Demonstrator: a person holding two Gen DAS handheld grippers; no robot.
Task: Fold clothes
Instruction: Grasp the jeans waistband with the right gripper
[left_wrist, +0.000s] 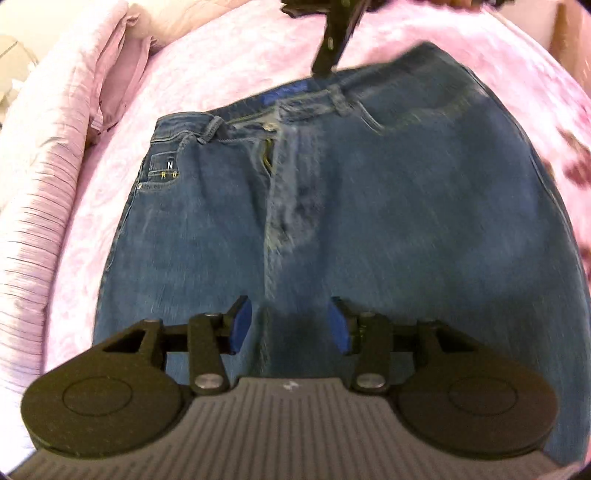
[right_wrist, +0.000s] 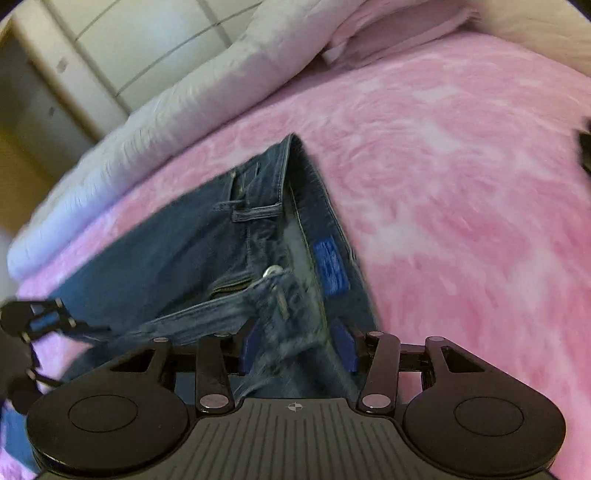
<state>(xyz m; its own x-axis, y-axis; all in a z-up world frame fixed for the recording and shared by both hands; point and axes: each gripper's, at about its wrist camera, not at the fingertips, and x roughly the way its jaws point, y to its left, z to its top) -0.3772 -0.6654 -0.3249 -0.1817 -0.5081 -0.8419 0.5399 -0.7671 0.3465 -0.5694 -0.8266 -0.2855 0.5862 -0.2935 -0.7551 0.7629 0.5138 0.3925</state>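
Note:
Blue jeans lie front up on a pink bedspread, waistband at the far side. My left gripper is open, its blue pads apart above the crotch area, holding nothing. In the right wrist view the jeans show with the waistband, metal button and blue label. My right gripper has its blue pads on either side of the waistband fabric, and the cloth there is lifted and blurred. The right gripper also shows in the left wrist view at the waistband.
A folded pale pink duvet runs along the left edge of the bed. It shows in the right wrist view too, with pillows beyond and white drawers behind. The left gripper appears at the left edge.

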